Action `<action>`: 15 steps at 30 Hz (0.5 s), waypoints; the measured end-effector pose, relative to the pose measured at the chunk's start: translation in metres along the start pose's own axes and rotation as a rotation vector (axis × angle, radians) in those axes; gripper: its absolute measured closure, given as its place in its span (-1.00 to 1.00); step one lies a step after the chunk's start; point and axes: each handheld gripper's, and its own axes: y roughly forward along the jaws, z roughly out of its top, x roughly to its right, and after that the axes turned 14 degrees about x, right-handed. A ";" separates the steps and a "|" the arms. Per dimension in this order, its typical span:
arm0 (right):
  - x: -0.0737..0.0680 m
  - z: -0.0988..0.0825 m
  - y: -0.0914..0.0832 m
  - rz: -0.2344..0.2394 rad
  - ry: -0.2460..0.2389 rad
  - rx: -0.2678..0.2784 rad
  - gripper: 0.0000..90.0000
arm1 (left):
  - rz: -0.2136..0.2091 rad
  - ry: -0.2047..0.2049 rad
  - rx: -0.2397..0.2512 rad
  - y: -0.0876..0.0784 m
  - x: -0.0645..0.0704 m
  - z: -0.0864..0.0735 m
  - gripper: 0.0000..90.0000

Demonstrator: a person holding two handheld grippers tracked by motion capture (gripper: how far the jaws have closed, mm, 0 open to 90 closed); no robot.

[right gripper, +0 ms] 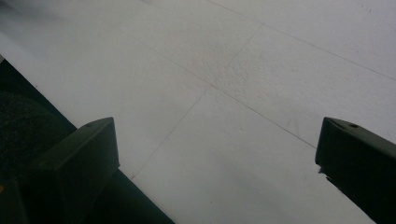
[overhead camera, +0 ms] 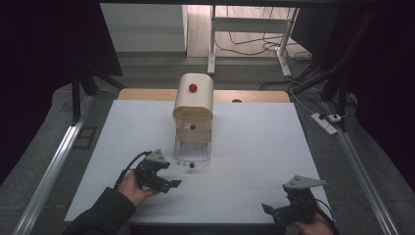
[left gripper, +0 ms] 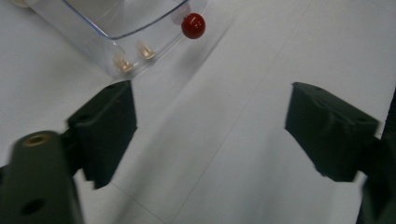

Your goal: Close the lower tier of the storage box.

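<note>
Red round knob on clear plastic drawer, pulled out toward worktop's near edge. Left gripper fingers wide, empty, knob beyond. Right gripper likewise, near-right corner. Centre the knob before closing.

Red knob on a clear drawer, cream cabinet, white table, black grippers.

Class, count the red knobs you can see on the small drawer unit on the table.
3: one on the cream top, one on the middle drawer, one on the pulled-out clear bottom drawer. Others may be hidden.
</note>
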 end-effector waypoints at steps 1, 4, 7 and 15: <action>0.000 0.000 0.000 0.000 0.001 0.000 -1.00 | 0.003 -0.003 -0.003 0.001 -0.001 0.001 -0.46; 0.000 0.000 0.000 0.000 0.001 -0.001 -1.00 | 0.019 0.001 -0.005 0.002 -0.004 0.002 -0.25; 0.000 0.000 0.000 0.000 0.001 -0.001 -1.00 | 0.022 0.000 0.001 0.003 -0.007 0.003 0.00; 0.000 0.000 0.000 0.000 0.001 -0.002 -1.00 | 0.021 0.029 -0.014 0.009 -0.012 0.007 0.74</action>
